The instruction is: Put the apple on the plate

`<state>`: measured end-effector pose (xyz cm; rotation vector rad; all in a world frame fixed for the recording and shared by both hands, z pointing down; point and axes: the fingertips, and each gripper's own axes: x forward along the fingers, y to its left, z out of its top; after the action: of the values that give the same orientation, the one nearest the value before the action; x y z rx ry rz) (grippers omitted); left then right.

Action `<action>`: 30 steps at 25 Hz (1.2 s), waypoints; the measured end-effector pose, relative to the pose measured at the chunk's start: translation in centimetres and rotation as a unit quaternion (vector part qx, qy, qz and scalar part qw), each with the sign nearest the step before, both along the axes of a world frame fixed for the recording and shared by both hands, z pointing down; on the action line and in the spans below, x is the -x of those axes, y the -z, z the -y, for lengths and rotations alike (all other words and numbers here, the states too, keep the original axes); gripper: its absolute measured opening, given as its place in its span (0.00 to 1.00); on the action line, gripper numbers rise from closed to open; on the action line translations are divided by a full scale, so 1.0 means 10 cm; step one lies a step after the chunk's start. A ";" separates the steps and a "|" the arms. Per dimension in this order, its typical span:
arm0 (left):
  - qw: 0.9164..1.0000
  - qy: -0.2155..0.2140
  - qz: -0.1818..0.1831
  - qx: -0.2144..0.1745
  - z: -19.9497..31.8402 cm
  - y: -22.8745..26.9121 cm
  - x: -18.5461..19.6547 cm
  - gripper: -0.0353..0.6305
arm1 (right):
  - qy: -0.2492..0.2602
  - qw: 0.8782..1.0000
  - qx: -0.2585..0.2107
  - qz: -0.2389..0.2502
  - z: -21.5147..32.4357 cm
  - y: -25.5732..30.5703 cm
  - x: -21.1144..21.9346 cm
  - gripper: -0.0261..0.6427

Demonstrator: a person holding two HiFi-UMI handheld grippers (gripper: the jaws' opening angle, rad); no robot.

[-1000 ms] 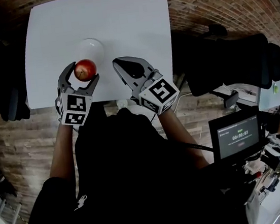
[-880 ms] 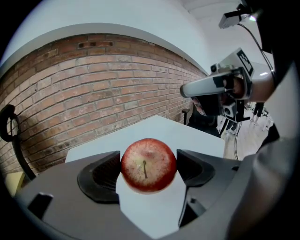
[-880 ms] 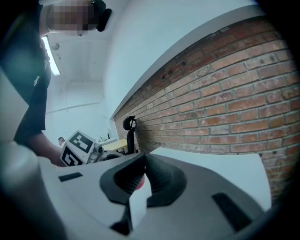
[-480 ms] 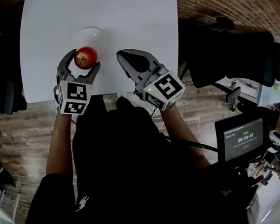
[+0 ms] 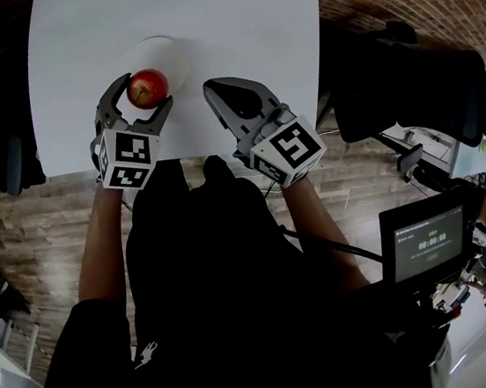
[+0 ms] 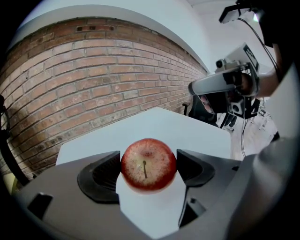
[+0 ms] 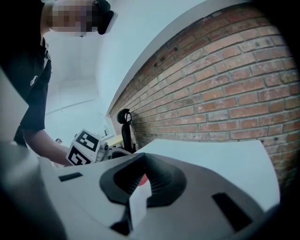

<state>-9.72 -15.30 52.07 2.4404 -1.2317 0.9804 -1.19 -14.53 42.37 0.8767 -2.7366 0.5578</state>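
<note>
A red apple (image 5: 147, 87) sits between the fingers of my left gripper (image 5: 143, 92), which is shut on it and holds it just above the white table (image 5: 229, 22). The apple overlaps the near edge of the white plate (image 5: 170, 54), a pale disc that hardly stands out from the table. In the left gripper view the apple (image 6: 148, 164) fills the gap between the jaws, stem toward the camera. My right gripper (image 5: 223, 96) hovers to the right of the apple, shut and holding nothing. In the right gripper view (image 7: 140, 180) a sliver of the apple (image 7: 141, 179) shows past the closed jaws.
A brick floor surrounds the table on all sides. A dark office chair (image 5: 411, 87) stands to the right of the table, and a black stand (image 5: 4, 162) to its left. A small screen (image 5: 427, 240) with a timer sits at lower right.
My left gripper has carried the apple a little farther from the table's near edge, so it now overlaps the plate's rim. The right gripper has stayed beside it, still shut.
</note>
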 end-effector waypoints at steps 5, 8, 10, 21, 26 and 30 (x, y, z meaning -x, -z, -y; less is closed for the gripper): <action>1.000 -0.002 -0.001 0.010 0.08 -0.08 0.03 0.62 | -0.008 1.000 0.009 0.005 0.04 -0.06 0.04 0.05; 1.000 -0.006 0.001 0.019 0.13 -0.22 0.06 0.62 | -0.007 1.000 0.021 0.000 0.06 -0.21 0.09 0.04; 1.000 -0.011 0.006 0.027 0.15 -0.37 0.07 0.62 | -0.008 1.000 0.027 -0.001 0.07 -0.33 0.11 0.04; 0.998 -0.042 0.026 0.047 0.17 -0.48 0.09 0.62 | -0.023 0.999 0.032 0.001 0.15 -0.36 0.14 0.05; 0.996 -0.063 0.042 0.052 0.24 -0.51 0.08 0.63 | -0.030 0.999 0.041 0.000 0.13 -0.38 0.14 0.04; 0.994 -0.079 0.062 0.050 0.29 -0.54 0.07 0.63 | -0.041 0.998 0.042 0.005 0.13 -0.38 0.10 0.04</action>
<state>-10.40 -18.22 57.51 2.4608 -1.0101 1.2238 -2.24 -15.86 46.21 0.9716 -2.6745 0.6893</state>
